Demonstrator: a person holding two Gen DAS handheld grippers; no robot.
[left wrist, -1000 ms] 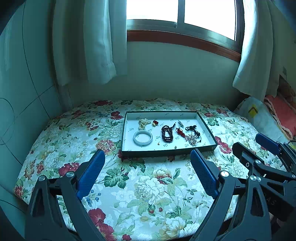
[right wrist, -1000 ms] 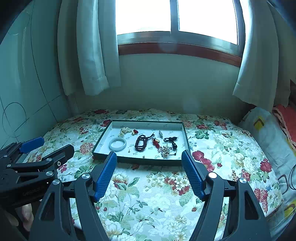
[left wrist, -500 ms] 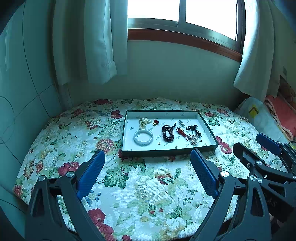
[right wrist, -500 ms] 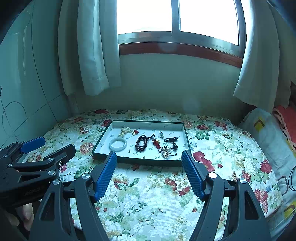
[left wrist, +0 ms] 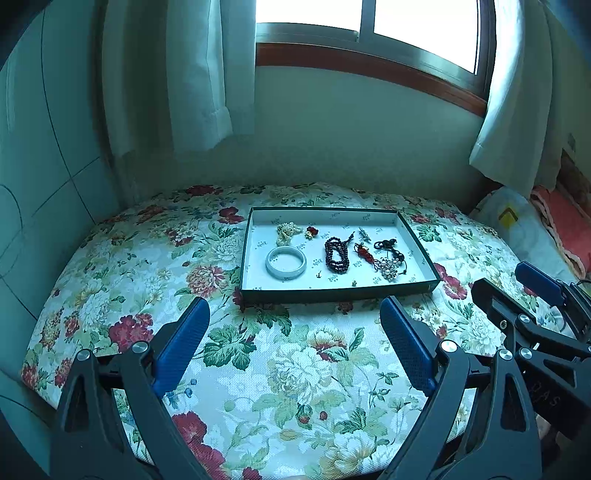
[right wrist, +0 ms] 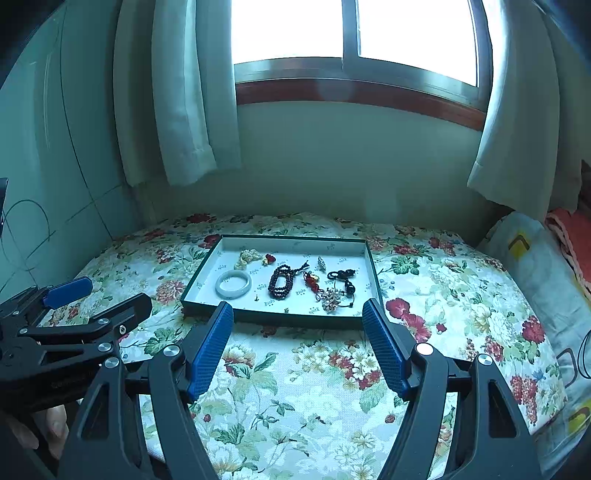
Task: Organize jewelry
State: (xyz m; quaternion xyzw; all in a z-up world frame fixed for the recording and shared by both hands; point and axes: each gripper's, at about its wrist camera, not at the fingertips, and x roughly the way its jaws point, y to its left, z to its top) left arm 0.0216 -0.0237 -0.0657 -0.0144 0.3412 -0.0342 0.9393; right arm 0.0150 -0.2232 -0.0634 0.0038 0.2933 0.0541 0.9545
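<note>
Dark green, the shallow rectangular cardboard tray [left wrist: 334,293] sits on the floral-print bedspread [left wrist: 295,369], holding a pale jade bangle [left wrist: 286,262], a dark red bead string [left wrist: 336,255] and other small jewelry. The left gripper [left wrist: 295,332] and right gripper [right wrist: 297,332] hover near its front edge, both spread wide and empty.

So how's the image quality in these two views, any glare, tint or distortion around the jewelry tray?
Left wrist view: window blown out white, teal cast, fisheye bends the walls; tray and pale bangle sharp, evenly lit. Right wrist view: same overexposed window, faint haze below the sill; tray clear, smallest pieces too tiny to resolve.
</note>
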